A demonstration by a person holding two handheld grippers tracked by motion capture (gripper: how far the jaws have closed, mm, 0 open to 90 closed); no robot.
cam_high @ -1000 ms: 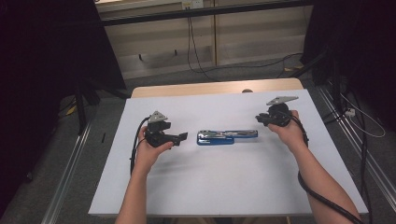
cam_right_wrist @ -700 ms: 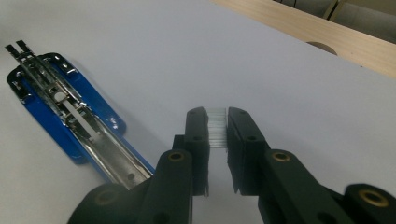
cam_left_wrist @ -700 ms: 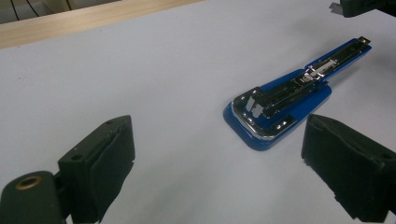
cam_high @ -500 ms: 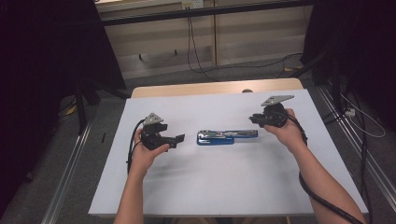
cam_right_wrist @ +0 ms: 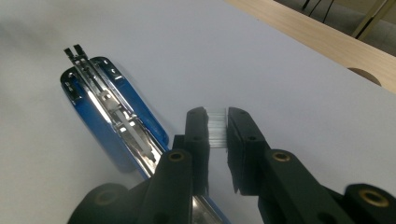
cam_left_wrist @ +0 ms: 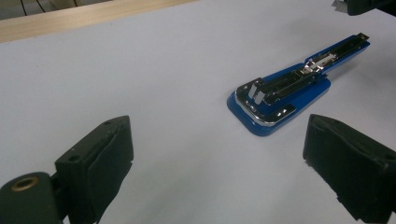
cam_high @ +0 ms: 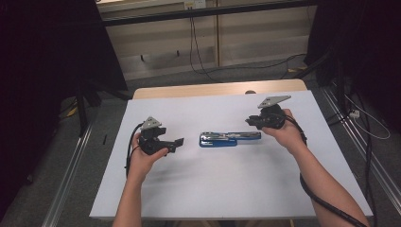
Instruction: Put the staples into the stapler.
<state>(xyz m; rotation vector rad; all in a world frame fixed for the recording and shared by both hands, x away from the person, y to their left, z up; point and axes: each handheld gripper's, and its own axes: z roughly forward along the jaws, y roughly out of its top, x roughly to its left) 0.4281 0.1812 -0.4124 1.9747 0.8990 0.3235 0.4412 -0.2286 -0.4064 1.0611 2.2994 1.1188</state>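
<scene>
A blue stapler (cam_high: pixel 222 138) lies swung open and flat at the middle of the white tabletop (cam_high: pixel 227 189), its chrome staple channel facing up. My right gripper (cam_high: pixel 249 121) hovers just over the stapler's right end, shut on a short silvery strip of staples (cam_right_wrist: pixel 216 128). In the right gripper view the stapler (cam_right_wrist: pixel 109 109) runs away to the upper left under the jaws. My left gripper (cam_high: pixel 178 143) is held open a short way left of the stapler, nothing between its jaws. The left gripper view shows the stapler (cam_left_wrist: pixel 289 91) ahead, right of centre, beyond the wide-apart pads (cam_left_wrist: pixel 107 154).
A bare wooden strip (cam_high: pixel 213 90) with a small round hole (cam_high: pixel 250 92) borders the white top at the back. Cables trail from both grippers along the forearms. Metal rails and dark floor flank the table.
My right gripper has moved left toward the stapler's right end with the staple strip in it. The left gripper has drifted slightly left and nearer, still open.
</scene>
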